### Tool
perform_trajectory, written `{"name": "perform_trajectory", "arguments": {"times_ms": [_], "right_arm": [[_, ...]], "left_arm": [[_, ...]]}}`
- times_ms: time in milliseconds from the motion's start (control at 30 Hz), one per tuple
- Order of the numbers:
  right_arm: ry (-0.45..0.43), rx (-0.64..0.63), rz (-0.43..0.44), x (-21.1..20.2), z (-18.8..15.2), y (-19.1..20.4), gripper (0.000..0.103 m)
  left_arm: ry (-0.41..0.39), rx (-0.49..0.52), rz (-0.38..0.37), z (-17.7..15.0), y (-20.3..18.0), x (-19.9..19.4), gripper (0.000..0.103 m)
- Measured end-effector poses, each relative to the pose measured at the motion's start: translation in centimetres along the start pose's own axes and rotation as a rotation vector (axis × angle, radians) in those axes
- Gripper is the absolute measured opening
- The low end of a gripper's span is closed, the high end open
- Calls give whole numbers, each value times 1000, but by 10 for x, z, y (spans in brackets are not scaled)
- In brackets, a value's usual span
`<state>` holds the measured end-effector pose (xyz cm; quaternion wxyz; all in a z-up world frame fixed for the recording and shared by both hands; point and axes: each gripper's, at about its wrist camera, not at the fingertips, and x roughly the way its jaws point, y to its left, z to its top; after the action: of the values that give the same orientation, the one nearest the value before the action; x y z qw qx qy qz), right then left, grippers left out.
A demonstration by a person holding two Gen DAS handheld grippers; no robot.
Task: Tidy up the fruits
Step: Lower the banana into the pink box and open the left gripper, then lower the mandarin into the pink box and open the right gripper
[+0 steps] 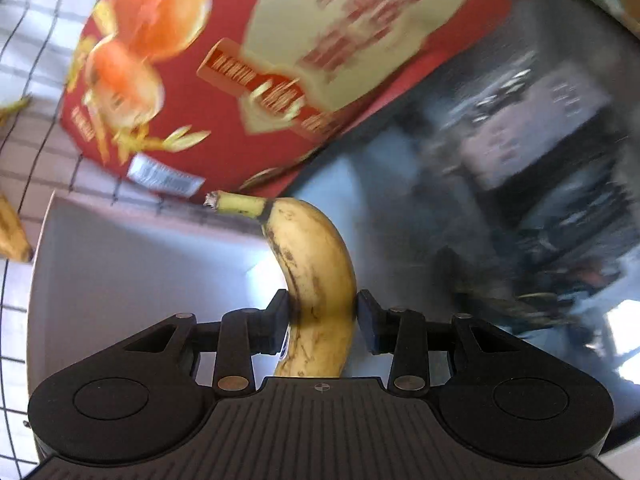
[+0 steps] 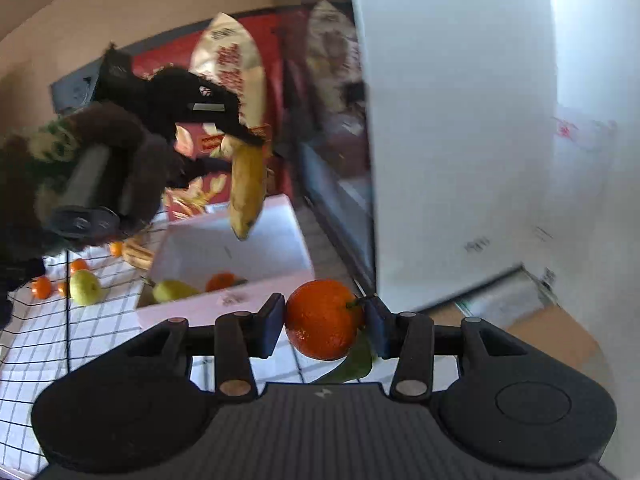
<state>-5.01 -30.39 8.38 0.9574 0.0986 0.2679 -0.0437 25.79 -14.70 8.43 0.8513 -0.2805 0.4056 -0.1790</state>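
1. My left gripper is clamped on a banana, both pads pressed against its sides about halfway along, stem end pointing away from me and curling left.
2. From my right wrist camera I see that same banana hanging tip-down from my left gripper, in the air above the far edge of the white box.
3. My right gripper has a mandarin squeezed between its fingers, little stem poking right, a green leaf dangling under it. It sits just on my side of the white box, near its right front corner.
4. Inside the white box: a green pear at the near left, an orange fruit just right of it, both against the front wall.
5. Left of the white box, on the checked cloth, a second green pear stands with several small mandarins scattered close by.
6. Behind the white box stands a red carton printed with oranges; its lettering is too blurred to read.
7. Left wrist view: the white box's bare floor lies beneath the banana, and another banana pokes in at the left edge, on the cloth outside the box.
8. Right of the white box rises a tall white panel; what it belongs to, I cannot tell.
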Motion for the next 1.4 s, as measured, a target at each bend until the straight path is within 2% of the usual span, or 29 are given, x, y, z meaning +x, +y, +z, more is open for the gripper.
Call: {"name": "perform_trajectory", "arguments": {"times_ms": [100,200,300,400,500,633,733,833,900,1100,1200,1300,1400], "right_arm": [[13,-12,-47,-1,-8,-5,43],[33,-22,-76,0,-11,-9,43],[50,-24,-92,5,-12,-12,43],[60,-26,-86,10,-11,-11,43],[70,-41,-75,16,-9,-7,43],[77,-67,-60,21,-9,0,43],[74,-102,-57,22,-9,7,44],[65,-127,-35,24,-5,13,44],[52,-147,-16,26,0,19,44],[3,-225,56,47,30,47,44],[5,-284,108,74,55,69,44],[101,-261,163,121,84,78,44],[272,-196,199,175,101,83,44]], "left_arm": [[35,-76,69,-13,18,18,41],[80,-147,55,-17,32,31,41],[166,-85,110,-21,26,33,41],[244,65,146,-24,14,43,41],[350,125,101,-28,13,60,41],[390,184,40,-30,15,64,36],[336,189,-16,-21,17,40,36],[214,223,-88,-12,18,-5,36],[145,256,-89,-9,21,-35,36],[9,380,55,-35,56,-113,36],[-37,429,132,-59,78,-146,36],[-37,427,184,-78,97,-175,36],[-20,408,231,-92,117,-192,36]]}}
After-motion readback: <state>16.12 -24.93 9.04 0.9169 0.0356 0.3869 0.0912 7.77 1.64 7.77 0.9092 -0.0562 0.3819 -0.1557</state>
